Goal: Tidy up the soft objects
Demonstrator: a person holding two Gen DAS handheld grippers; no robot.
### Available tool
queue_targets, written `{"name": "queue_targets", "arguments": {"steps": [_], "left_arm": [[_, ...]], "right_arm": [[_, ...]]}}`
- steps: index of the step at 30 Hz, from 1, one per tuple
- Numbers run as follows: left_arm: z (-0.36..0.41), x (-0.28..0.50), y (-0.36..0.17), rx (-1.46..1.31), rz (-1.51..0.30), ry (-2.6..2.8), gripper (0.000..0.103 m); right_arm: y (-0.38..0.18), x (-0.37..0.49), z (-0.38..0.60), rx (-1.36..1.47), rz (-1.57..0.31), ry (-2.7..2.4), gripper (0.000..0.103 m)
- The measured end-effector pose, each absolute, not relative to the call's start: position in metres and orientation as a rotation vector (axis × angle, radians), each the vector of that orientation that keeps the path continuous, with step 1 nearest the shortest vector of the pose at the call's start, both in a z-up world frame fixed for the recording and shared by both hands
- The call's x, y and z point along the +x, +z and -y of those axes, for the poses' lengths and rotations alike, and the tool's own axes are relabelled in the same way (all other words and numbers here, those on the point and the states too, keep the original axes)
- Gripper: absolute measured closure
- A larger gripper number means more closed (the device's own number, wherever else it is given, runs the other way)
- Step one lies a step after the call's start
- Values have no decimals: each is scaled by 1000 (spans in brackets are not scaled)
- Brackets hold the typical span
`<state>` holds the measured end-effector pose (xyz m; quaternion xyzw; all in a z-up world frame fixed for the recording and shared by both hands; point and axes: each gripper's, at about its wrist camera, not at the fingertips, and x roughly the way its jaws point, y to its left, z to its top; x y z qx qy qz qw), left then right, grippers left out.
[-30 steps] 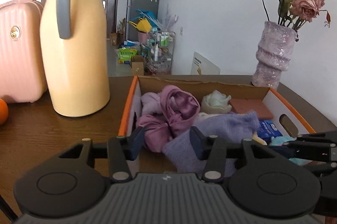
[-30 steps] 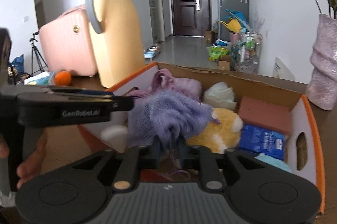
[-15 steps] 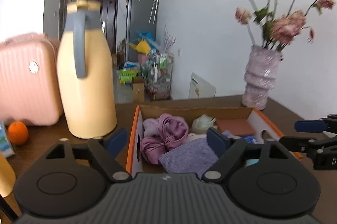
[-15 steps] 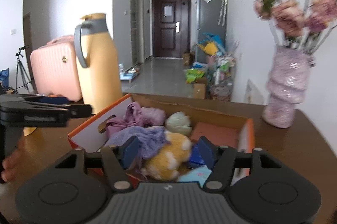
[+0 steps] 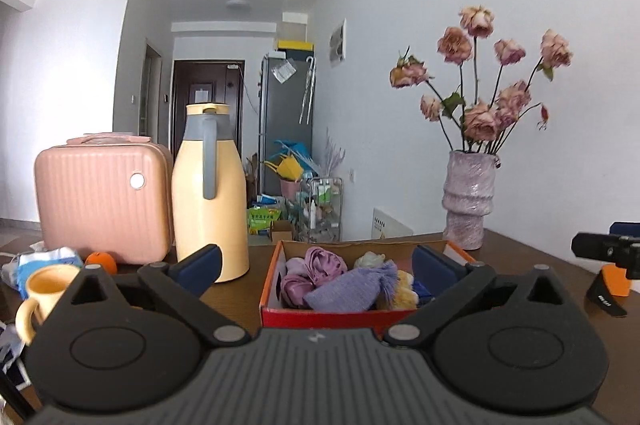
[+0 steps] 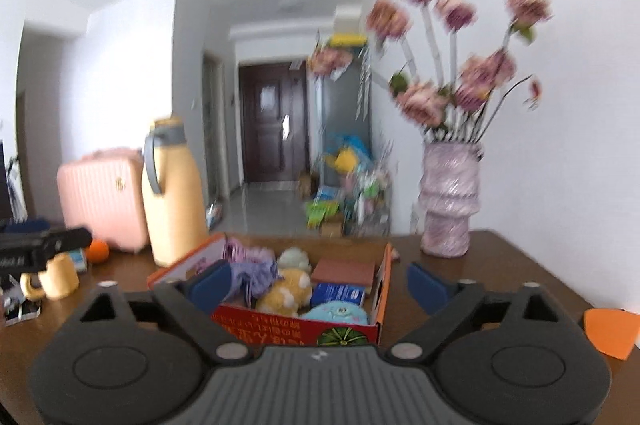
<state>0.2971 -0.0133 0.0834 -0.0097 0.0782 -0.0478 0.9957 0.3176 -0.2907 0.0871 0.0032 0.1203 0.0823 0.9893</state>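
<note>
The left claw (image 5: 316, 267) stands with its two blue pads wide apart and nothing between them; its jaws have just been opening. The right claw (image 6: 319, 281) is the same, its jaws also just opened wide and holding nothing. Both claws are in the air in front of the cardboard box (image 5: 340, 317), which stands on the brown worktop (image 5: 520, 257). The soft things lie inside this box: a lilac knitted cloth (image 5: 352, 287) on top near the front, a purple satin bundle (image 5: 316, 265) at the left behind it, a pale green soft ball (image 6: 294, 258) toward the back, a yellow plush toy (image 6: 286, 291) in the middle and a light blue plush (image 6: 336, 313) at the front right corner. A reddish flat block (image 6: 344, 271) and a blue packet (image 6: 338, 293) are also in the box. Left of the box stands a yellow thermos jug (image 5: 210, 193), then a pink case (image 5: 100, 201), with an orange (image 5: 100, 261) and a yellow mug (image 5: 44, 289) near them. A vase with dried roses (image 5: 468, 201) stands behind the box on the right
</note>
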Motion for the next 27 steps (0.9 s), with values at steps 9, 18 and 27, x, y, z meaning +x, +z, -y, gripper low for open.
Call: {"name": "queue_targets", "arguments": {"steps": [9, 18, 27], "left_arm": [[12, 247, 67, 0, -136, -100, 0], [8, 185, 59, -21, -124, -127, 0], [-4, 93, 50, -22, -118, -101, 0]], "right_arm": [[65, 250, 288, 85, -124, 125, 1], [56, 189, 280, 79, -82, 140, 1], [42, 99, 270, 34, -102, 179, 0]]}}
